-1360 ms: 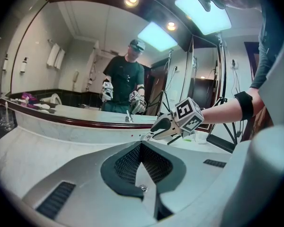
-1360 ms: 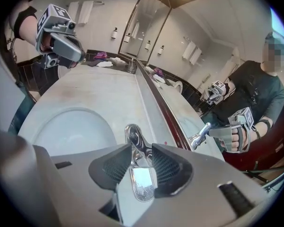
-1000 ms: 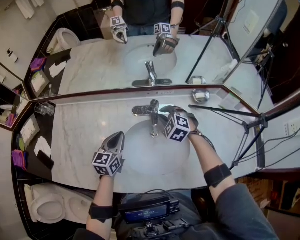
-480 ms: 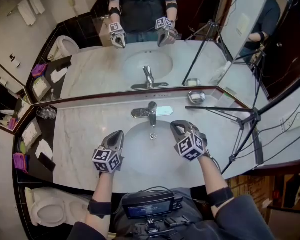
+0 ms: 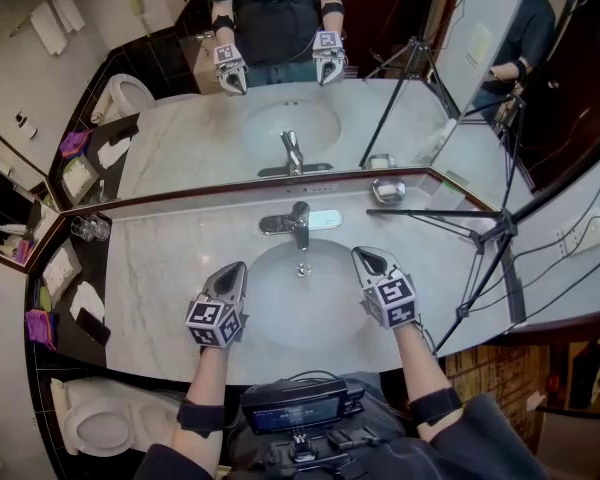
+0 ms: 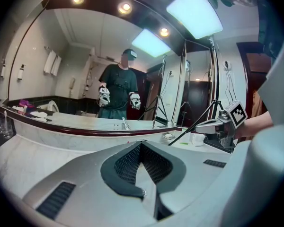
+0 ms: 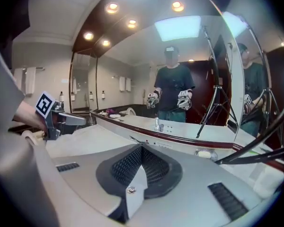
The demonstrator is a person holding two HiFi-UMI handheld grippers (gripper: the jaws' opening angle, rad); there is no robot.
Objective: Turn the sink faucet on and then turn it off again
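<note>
The faucet point(image 5: 298, 224) stands upright at the back rim of the sink point(image 5: 302, 308), in the middle of the pale marble bench point(image 5: 160, 268), with its spout reaching forward over the bowl and the drain point(image 5: 302, 269) just in front of it. Neither gripper touches the faucet.

The left gripper point(image 5: 237, 267) hovers in front of the faucet and to its left, over the sink's left rim, with its tip pointing toward the mirror. Its own view shows the jaws pressed together with nothing between them, so it is clenched and empty. The right gripper point(image 5: 364, 256) hangs in front of the faucet and to its right, over the sink's right rim, about as far from the faucet as the left one. Its jaws are likewise clamped together on nothing.

Right behind the faucet a dark-edged mirror point(image 5: 180, 138) rises from the bench and repeats the faucet, the sink and the person holding both grippers. To the faucet's right, near the mirror, sits a small soap dish point(image 5: 388, 190), and beyond that a black tripod point(image 5: 480, 236) leans across the bench's right end. Far to the faucet's left some drinking glasses point(image 5: 88, 227) stand on a dark side ledge, and a white toilet point(image 5: 95, 423) sits lower left of it
</note>
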